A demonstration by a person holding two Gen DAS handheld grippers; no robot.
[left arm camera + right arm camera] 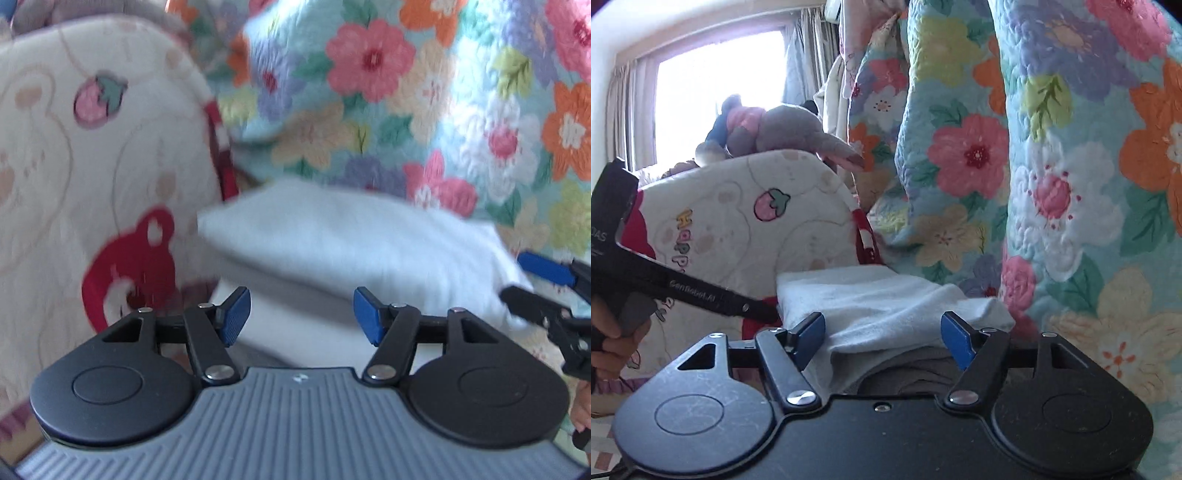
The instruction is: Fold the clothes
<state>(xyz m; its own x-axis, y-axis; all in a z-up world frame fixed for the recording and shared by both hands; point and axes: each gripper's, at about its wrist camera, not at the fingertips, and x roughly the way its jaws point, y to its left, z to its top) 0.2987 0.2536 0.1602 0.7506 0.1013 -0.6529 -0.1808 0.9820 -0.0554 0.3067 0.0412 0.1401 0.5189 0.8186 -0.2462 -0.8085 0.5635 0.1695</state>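
1. The folded white cloth garment (pixel 343 236) lies as a thick, soft bundle on the bed, between the cream quilted pillow with strawberry and red bear prints (pixel 74 177) and the draped floral quilted blanket in pink, orange and mint (pixel 424 92). It looks folded several times over, so the task seems near the end of this piece.
2. The left gripper (pixel 301 314) stands with its blue-padded jaws apart over the near edge of the garment, holding nothing; no pad presses the cloth.
3. The right gripper (pixel 882 339) also stands wide open, the garment's near edge lying between its jaws but not pinched.
4. Risk: with both grips off, the springy bundle may loosen, and the top layer may slide or unroll.
5. Risk: the right gripper's pads sit close to the fold. Pulling away low could snag a layer and drag the fold open.
6. Risk: the two tools are near each other; in the left wrist view the right one's finger (pixel 546 271) lies against the bundle's right end, so a careless move could knock them together or shove the garment.
7. Risk: the blanket hangs just beside the bundle, and a wide sweep might catch it and pull it onto the garment.
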